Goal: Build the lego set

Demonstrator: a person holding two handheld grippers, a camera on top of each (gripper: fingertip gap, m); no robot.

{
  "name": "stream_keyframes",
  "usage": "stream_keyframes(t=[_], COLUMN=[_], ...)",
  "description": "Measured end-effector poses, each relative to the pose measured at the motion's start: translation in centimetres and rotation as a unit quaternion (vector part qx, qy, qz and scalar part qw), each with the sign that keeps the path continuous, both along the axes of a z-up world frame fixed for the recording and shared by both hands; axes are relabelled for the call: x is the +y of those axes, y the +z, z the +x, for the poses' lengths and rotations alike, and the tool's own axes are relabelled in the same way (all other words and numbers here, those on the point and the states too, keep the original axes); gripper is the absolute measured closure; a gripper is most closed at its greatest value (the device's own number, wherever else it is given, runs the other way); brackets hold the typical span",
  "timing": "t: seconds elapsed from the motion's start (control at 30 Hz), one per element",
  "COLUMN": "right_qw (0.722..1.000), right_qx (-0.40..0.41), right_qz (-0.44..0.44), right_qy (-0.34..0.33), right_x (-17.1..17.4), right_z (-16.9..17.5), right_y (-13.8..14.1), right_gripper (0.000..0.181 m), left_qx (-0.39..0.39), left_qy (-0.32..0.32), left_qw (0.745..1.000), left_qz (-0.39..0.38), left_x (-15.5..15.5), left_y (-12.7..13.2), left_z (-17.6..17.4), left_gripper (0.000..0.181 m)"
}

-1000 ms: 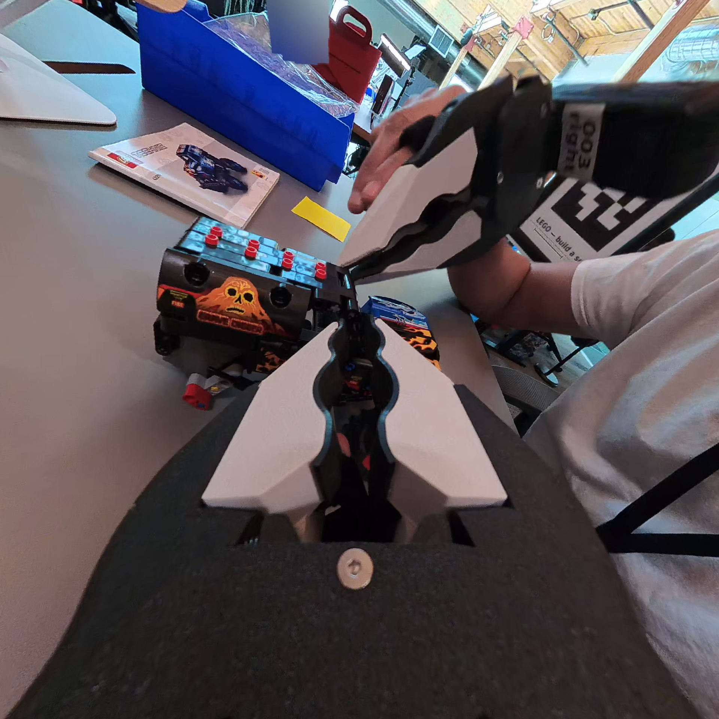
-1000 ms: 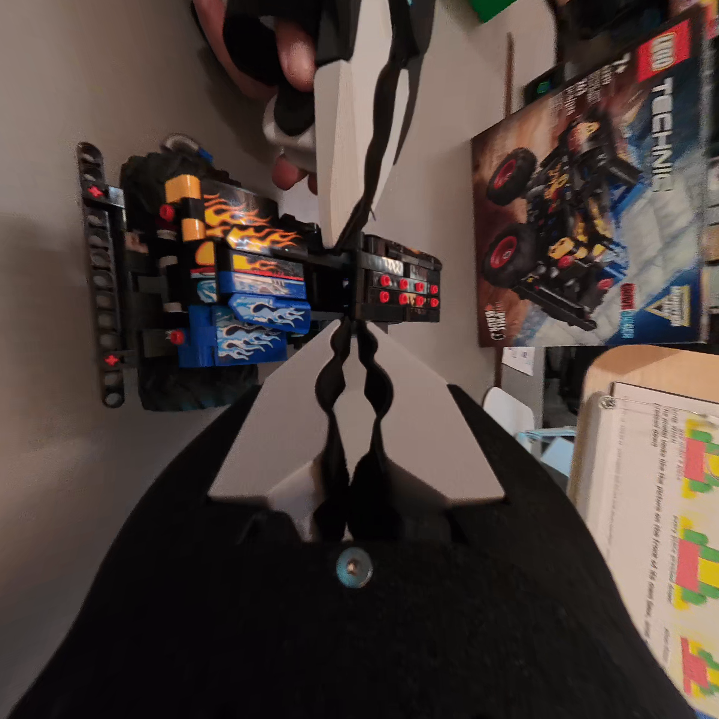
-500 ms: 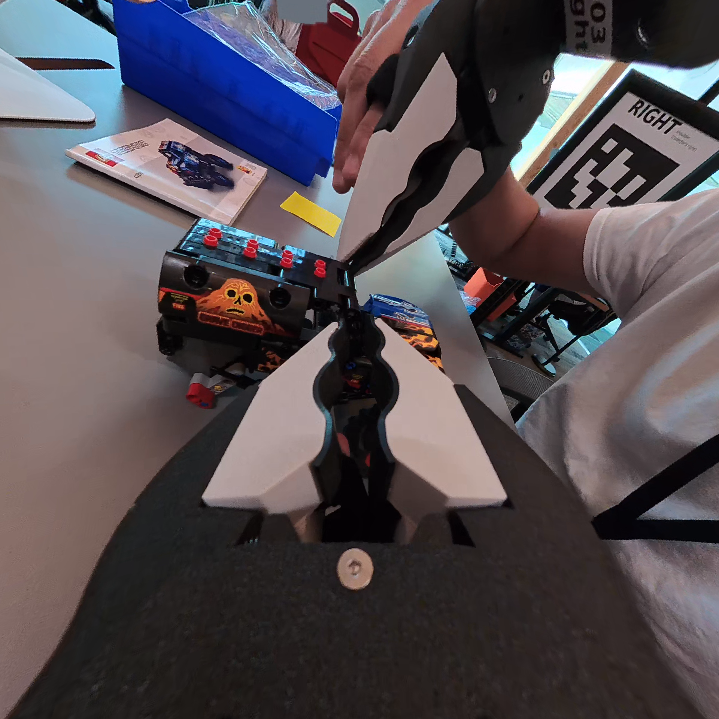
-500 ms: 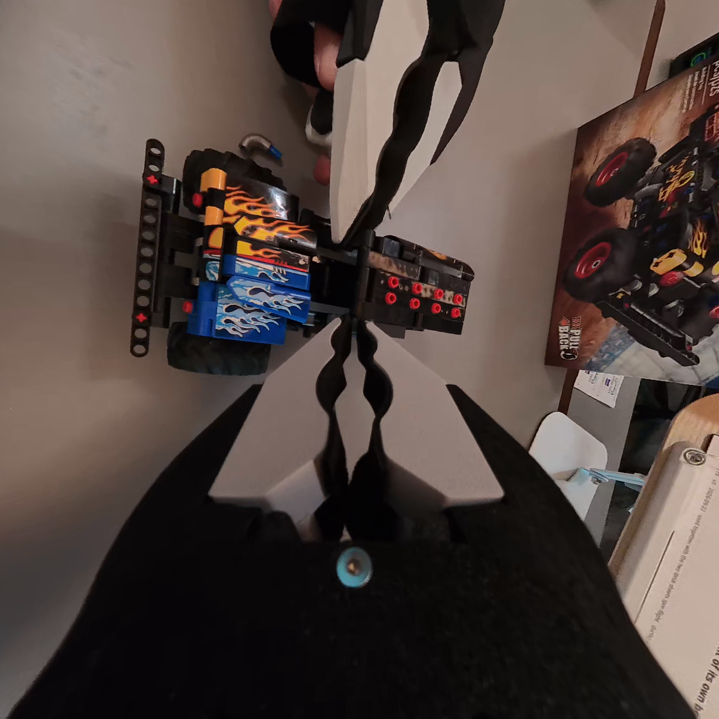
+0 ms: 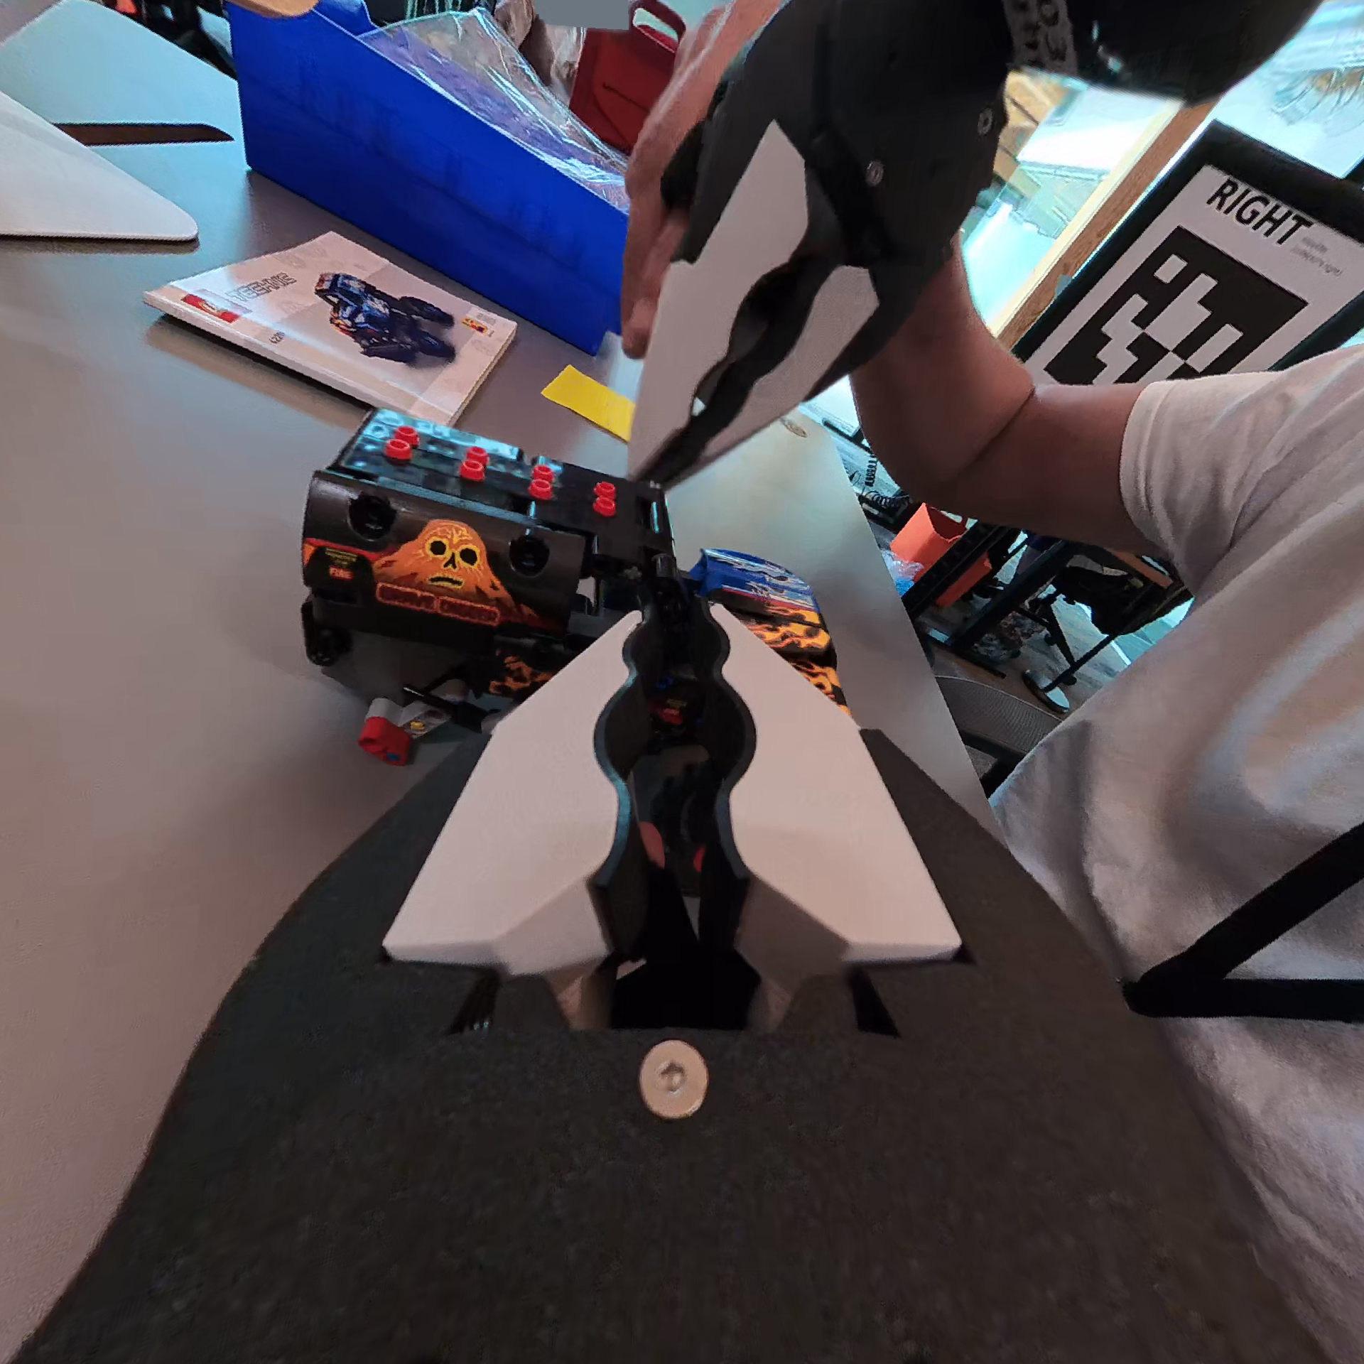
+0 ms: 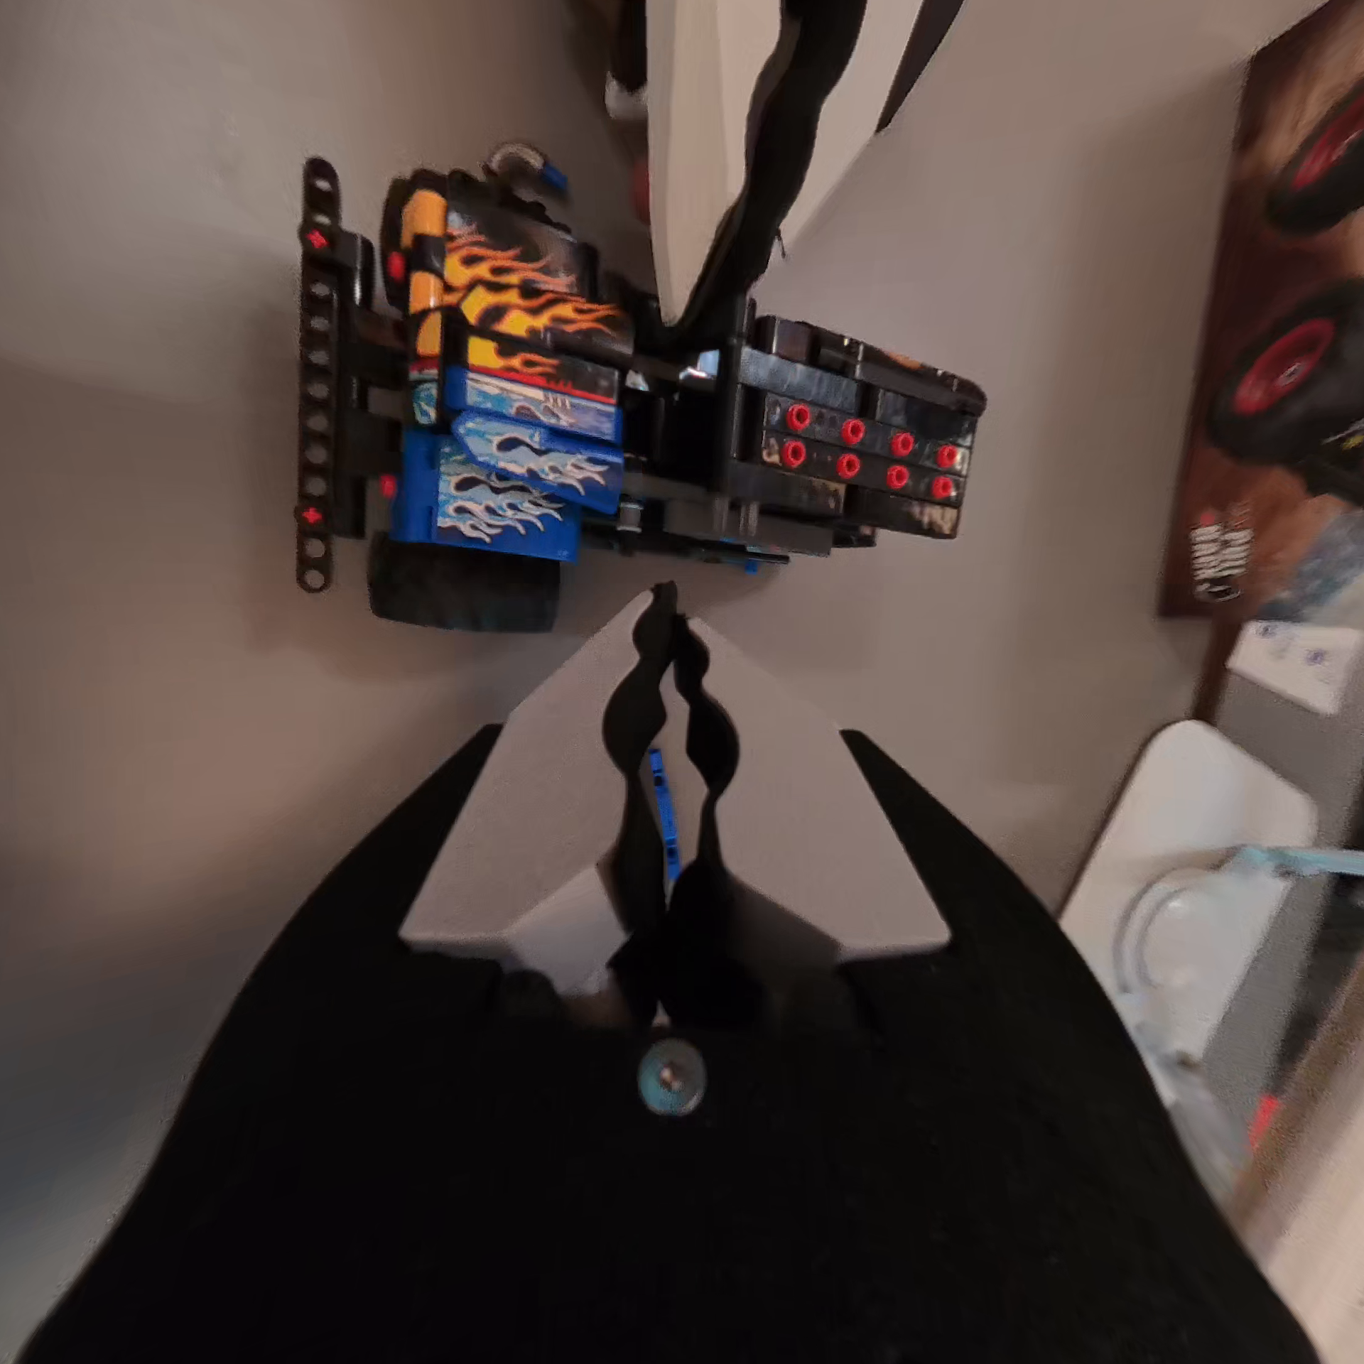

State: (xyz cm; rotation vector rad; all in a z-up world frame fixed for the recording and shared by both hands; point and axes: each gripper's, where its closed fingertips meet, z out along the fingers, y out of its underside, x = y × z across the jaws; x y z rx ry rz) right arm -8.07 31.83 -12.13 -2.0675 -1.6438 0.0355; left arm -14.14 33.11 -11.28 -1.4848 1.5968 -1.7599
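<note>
A brick-built toy truck [image 5: 443, 561] lies on the grey table [image 5: 147, 664]. It has a black bed with red pins and a skull sticker, and a cab with orange and blue flame panels [image 6: 517, 443]. My left gripper [image 5: 668, 590] is shut on the truck's black frame between cab and bed; it enters the right wrist view from the top [image 6: 690, 321]. My right gripper [image 6: 668, 601] is shut, its tips a little off the truck's side; in the left wrist view [image 5: 649, 472] it hangs just above the bed's corner. A thin blue piece [image 6: 664, 804] shows through its finger gap; I cannot tell if it is held.
A blue bin [image 5: 443, 162] with clear plastic, a red bag [image 5: 620, 81], an instruction booklet [image 5: 332, 317] and a yellow note [image 5: 590, 402] lie behind the truck. A small red piece [image 5: 380, 734] sits by it. The kit's box [image 6: 1292, 332] is at the right. The table edge [image 5: 886, 590] runs by the person's arm. Across from one pair of fingers to the other is roughly 7 centimeters.
My right gripper has drawn back from the truck's frame and tilted more upright. My left gripper keeps its grip and the truck has barely moved.
</note>
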Motion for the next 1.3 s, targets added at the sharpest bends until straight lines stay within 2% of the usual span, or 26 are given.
stream_keyframes(t=[0.03,0.07,0.17,0.3,0.43,0.5,0.57,0.6,0.7,0.77,0.9,0.93,1.0,1.13,1.3], right_qw=[1.000,0.999,0.994,0.966,0.905,0.866,0.833,0.813,0.740,0.721,0.664,0.661,0.646,0.636,0.642], right_qx=[-0.012,-0.014,0.050,0.229,0.397,0.463,0.496,0.514,0.575,0.584,0.608,0.609,0.619,0.626,0.620], right_qz=[0.001,0.016,0.040,0.009,-0.021,-0.073,-0.147,-0.171,-0.266,-0.293,-0.359,-0.361,-0.372,-0.377,-0.383], right_qy=[-0.025,-0.040,-0.086,-0.122,-0.153,-0.173,-0.197,-0.214,-0.225,-0.230,-0.247,-0.250,-0.247,-0.249,-0.238], right_x=[0.3,0.9,2.0,1.3,0.7,0.5,0.4,0.7,0.9,1.0,1.3,1.5,1.6,1.5,1.0], right_z=[0.5,0.8,1.2,0.2,-0.7,-1.7,-3.0,-3.3,-4.3,-4.4,-4.7,-4.6,-4.6,-4.7,-4.4], right_y=[-0.2,-0.1,0.9,1.5,2.0,2.0,1.1,1.1,2.2,2.0,1.8,1.6,1.6,1.7,1.6], right_gripper=[0.181,0.181,0.179,0.167,0.154,0.139,0.126,0.137,0.137,0.144,0.160,0.166,0.168,0.170,0.173], left_qx=[0.001,0.001,-0.001,-0.002,-0.001,0.001,0.000,-0.001,-0.004,-0.006,-0.009,-0.007,-0.003,-0.004,-0.005], left_qy=[-0.005,-0.012,-0.011,-0.011,-0.011,-0.008,-0.005,-0.004,0.002,0.008,0.007,0.004,-0.001,0.001,-0.012], left_qw=[1.000,1.000,1.000,1.000,1.000,1.000,1.000,1.000,1.000,1.000,1.000,1.000,1.000,1.000,1.000], left_qz=[0.005,0.008,0.010,0.013,-0.003,-0.005,-0.005,-0.006,0.001,0.007,0.005,0.006,0.012,0.019,0.004], left_x=[-0.4,-0.8,-1.0,-0.9,-0.9,-0.9,-0.9,-0.9,-0.7,-0.6,-0.8,-0.9,-0.8,-0.7,-1.0], left_y=[0.0,0.0,0.0,0.0,0.1,0.1,0.1,0.1,0.1,0.2,0.3,0.3,0.2,0.1,0.1], left_z=[0.1,0.2,0.1,-0.1,0.0,0.0,0.0,0.0,0.0,0.1,0.4,0.4,0.3,0.3,0.1], left_gripper=[0.174,0.174,0.174,0.174,0.174,0.174,0.174,0.174,0.174,0.173,0.172,0.172,0.173,0.172,0.173])
